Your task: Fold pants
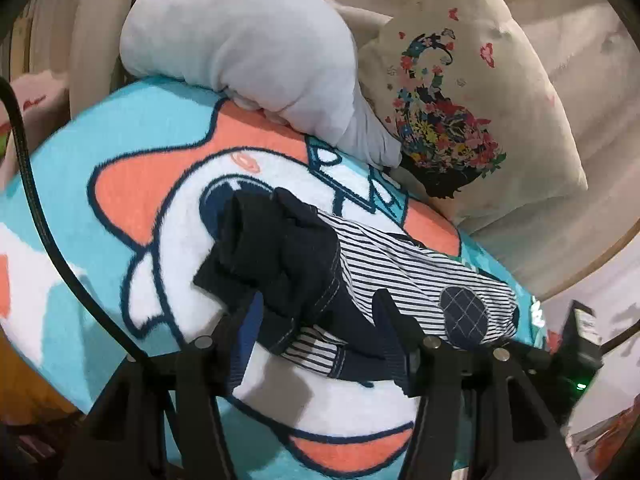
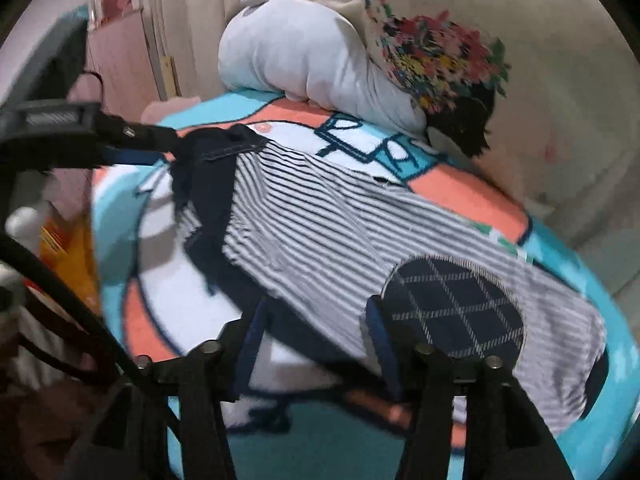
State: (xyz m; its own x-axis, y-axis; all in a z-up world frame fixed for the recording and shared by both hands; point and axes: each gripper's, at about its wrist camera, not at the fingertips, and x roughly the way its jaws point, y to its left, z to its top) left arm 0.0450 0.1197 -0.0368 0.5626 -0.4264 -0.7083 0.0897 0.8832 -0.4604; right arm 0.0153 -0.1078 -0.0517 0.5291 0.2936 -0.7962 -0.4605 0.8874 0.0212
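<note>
A: Lying between the spread fingers of the left gripper [image 1: 316, 316], the striped pants [image 1: 360, 276] sit on the cartoon blanket [image 1: 152, 216].

B: The right gripper [image 2: 316, 320] gapes wide too, over the checked knee patch [image 2: 452, 308]. Grey plush pillow [image 2: 304, 60] at twelve o'clock, floral cushion [image 2: 540, 80] at one.

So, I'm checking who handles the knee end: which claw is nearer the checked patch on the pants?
Right. The right claw sits just beside the checked patch, one finger touching its edge. The left claw is at the dark waistband end, far from it.
</note>
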